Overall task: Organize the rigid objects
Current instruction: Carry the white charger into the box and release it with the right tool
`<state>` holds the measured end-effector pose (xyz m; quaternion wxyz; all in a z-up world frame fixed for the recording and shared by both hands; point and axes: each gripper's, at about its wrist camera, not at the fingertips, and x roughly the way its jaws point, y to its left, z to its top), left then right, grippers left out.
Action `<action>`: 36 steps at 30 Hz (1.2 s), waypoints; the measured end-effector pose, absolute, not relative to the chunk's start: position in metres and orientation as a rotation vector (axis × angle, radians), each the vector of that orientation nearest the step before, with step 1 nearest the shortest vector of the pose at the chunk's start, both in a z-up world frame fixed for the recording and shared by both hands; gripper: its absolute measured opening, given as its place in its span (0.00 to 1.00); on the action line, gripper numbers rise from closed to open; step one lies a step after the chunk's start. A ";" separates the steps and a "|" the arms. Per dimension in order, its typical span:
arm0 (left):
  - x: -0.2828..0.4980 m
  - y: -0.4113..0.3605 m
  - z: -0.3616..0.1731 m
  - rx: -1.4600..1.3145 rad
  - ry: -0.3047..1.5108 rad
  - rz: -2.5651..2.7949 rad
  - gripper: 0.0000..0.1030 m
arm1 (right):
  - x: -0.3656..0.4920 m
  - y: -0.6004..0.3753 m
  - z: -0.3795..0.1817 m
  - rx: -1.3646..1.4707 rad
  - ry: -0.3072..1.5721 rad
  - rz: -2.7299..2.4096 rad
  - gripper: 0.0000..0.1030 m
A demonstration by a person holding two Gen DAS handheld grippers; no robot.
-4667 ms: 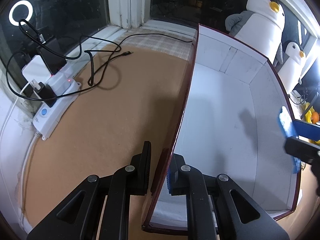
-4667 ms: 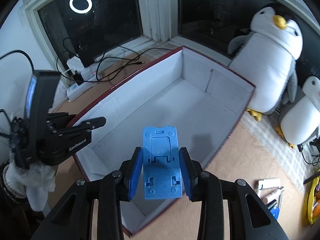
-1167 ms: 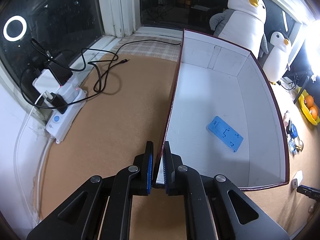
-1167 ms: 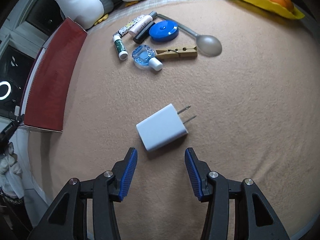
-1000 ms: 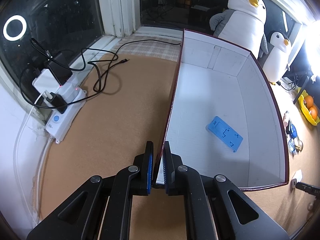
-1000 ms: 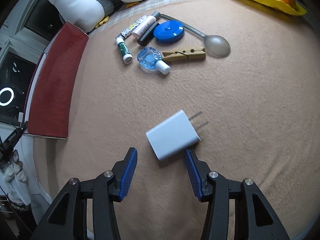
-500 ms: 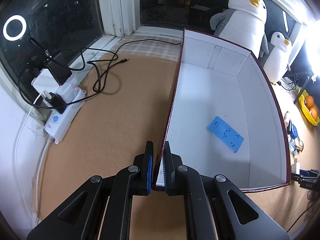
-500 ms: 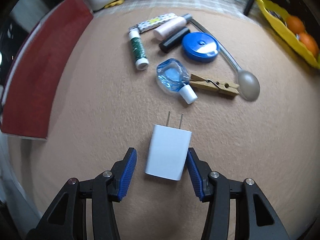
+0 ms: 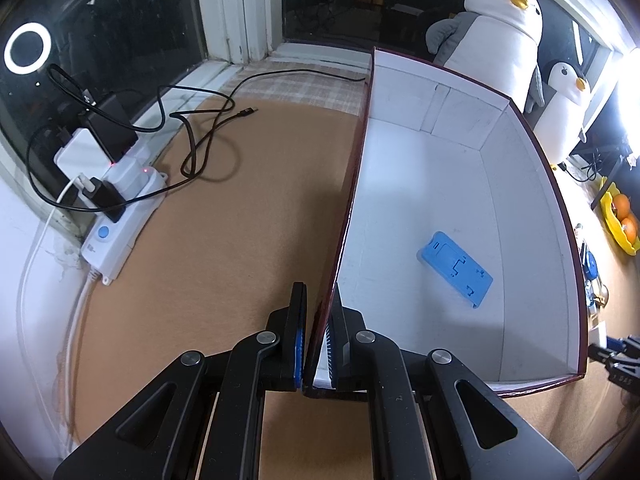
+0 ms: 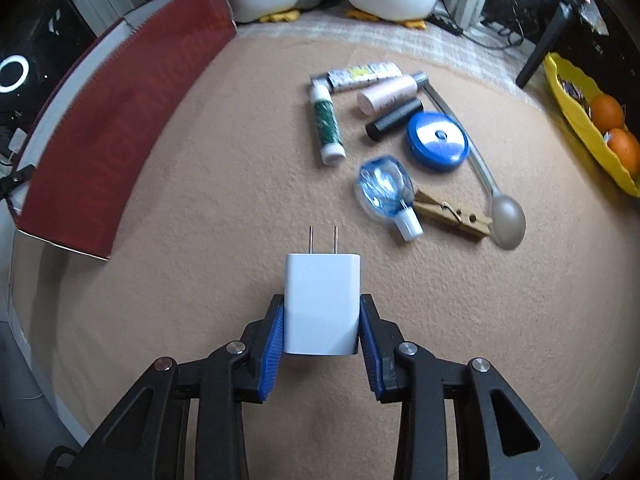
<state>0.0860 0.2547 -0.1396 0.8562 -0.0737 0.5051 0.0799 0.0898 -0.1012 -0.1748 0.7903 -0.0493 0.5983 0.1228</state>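
Between the right gripper's (image 10: pixel 321 328) closed pads sits a white charger (image 10: pixel 321 304), 2 prongs forward; the left gripper (image 9: pixel 316 340) pinches the box wall (image 9: pixel 344 216).

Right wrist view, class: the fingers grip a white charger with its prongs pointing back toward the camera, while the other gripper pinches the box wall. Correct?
Not quite. In the right wrist view the white charger, held by the right gripper, has its prongs pointing away from the camera. The left gripper does pinch the box wall.
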 end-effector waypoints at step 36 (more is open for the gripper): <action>0.082 0.254 -0.138 -0.139 1.035 0.172 0.08 | 0.108 0.130 -0.113 -0.362 1.094 0.683 0.31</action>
